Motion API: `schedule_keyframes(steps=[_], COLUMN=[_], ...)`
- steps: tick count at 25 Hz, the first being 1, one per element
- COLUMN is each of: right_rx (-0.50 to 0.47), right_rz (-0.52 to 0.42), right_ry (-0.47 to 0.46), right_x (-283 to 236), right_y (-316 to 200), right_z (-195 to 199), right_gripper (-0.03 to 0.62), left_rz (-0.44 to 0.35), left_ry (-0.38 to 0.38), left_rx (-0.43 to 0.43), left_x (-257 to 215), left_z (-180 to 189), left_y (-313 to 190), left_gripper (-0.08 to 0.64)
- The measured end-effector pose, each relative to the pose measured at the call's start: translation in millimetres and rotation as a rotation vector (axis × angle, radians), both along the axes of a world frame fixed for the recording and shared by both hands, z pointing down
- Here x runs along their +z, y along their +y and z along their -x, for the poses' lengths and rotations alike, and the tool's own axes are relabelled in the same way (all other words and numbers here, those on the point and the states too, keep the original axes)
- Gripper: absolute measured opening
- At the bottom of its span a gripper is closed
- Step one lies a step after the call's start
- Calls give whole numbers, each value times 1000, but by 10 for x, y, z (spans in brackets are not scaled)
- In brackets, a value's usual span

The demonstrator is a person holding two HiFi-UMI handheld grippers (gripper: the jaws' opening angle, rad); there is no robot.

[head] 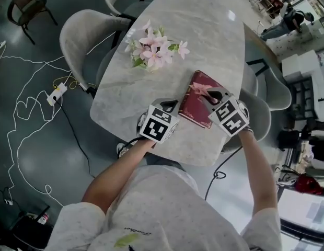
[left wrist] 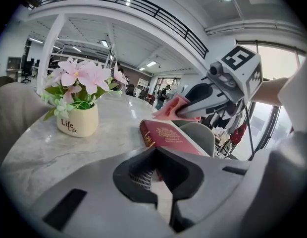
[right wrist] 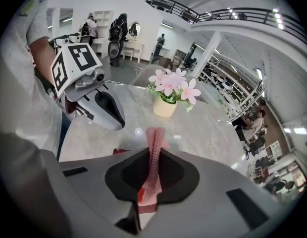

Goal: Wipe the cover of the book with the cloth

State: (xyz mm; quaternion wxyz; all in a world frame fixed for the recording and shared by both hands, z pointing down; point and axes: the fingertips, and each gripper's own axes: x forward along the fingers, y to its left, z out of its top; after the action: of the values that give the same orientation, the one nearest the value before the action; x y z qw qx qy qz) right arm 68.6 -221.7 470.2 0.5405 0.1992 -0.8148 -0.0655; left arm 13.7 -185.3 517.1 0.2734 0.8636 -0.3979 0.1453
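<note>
Marble table (head: 167, 77), pale and veined, fills the middle of the head view, with padded grey chairs (head: 81, 35) drawn up on both long sides and a white cable (head: 26, 109) looping over the dark floor to the left. The person's bare forearms reach in from below, one to each gripper. The left gripper (head: 170, 105) lies low at the near edge of the table with its jaws drawn together on nothing. Its tips sit right at the near left corner of the book (head: 192, 107), and the left gripper view shows the book's page edges through the hollow between the pads. Whether the tips press on the book cannot be told. The right gripper (head: 211, 94) hangs tilted above the book's right half, jaws closed tight on the cloth (head: 200, 88). The book, dark red with a gilt emblem on the cover, lies flat and closed near the table's front right edge. Further along the table, well apart from the book, stands a cream pot of pink flowers (head: 152, 49). The cloth is pink, pinched into a narrow fold that sticks out past the right jaws' tips over the far part of the cover.
</note>
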Motion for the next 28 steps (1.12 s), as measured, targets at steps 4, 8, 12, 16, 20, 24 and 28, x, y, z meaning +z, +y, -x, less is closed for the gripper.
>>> schedule_keyframes(steps=[4, 8, 12, 16, 20, 24, 28], right_rx=[-31, -41, -49, -67, -106, -169, -179], right_rz=[0, 8, 8, 6, 6, 9, 50], right_ry=[28, 51, 81, 117, 184, 262, 277], right_x=[37, 130, 250, 413, 619, 801, 896], right_y=[-258, -538, -834, -1063, -1184, -1228, -1211], right_z=[20, 49, 63, 106, 143, 143, 154], right_gripper=[18, 18, 18, 18, 18, 18, 18], left_rz=[5, -1, 12, 3, -7, 13, 25], left_ry=[1, 6, 2, 9, 5, 5, 9], left_rx=[-26, -40, -69, -77, -84, -101, -118], left_x=[-11, -16, 7, 36, 60, 102, 128], left_z=[34, 50, 111, 113, 113, 159, 201], left_y=[-39, -108, -135, -171, -200, -216, -230], left_gripper=[8, 8, 8, 7, 8, 8, 8])
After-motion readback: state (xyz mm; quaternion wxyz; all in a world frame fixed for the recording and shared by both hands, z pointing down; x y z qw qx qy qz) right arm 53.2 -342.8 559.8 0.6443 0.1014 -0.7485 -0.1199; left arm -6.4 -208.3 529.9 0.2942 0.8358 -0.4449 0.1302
